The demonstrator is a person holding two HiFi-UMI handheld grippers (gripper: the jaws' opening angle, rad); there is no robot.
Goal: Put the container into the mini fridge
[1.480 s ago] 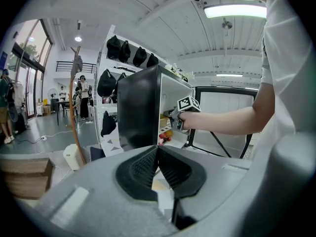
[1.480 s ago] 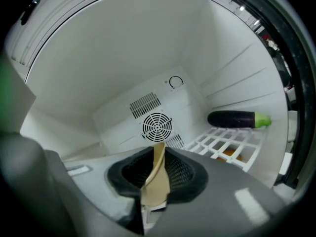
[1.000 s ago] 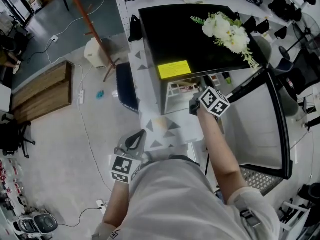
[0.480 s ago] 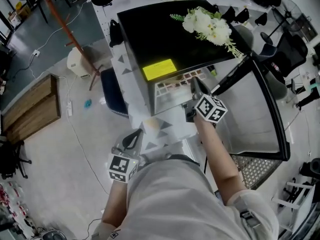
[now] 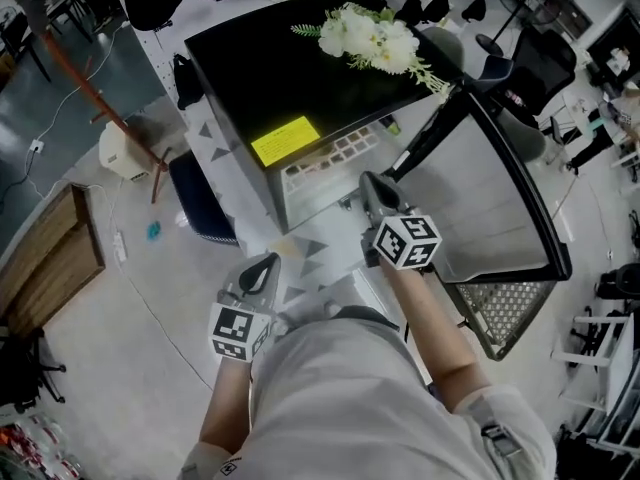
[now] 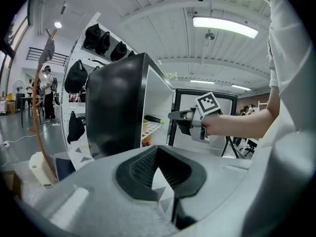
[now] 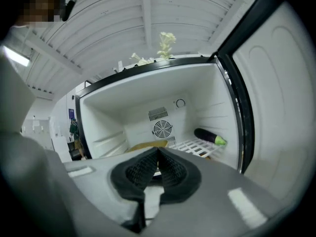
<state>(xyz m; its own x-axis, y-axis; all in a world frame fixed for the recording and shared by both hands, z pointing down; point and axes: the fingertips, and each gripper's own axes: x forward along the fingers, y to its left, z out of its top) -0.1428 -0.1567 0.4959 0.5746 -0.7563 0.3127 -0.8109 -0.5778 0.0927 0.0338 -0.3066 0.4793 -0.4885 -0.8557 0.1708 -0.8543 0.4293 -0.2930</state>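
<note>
The right gripper [image 7: 157, 150], its jaws closed on nothing, points into the open mini fridge [image 7: 108, 117], where the tan container [image 7: 144, 145] lies just beyond its tips, beside the wire shelf [image 7: 195, 147] bearing an eggplant [image 7: 207, 136].

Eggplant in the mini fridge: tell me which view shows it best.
Right gripper view: the eggplant lies whole on the wire shelf, seen straight through the open front. Left gripper view shows it small, from the side. Head view barely shows it, if at all.
</note>
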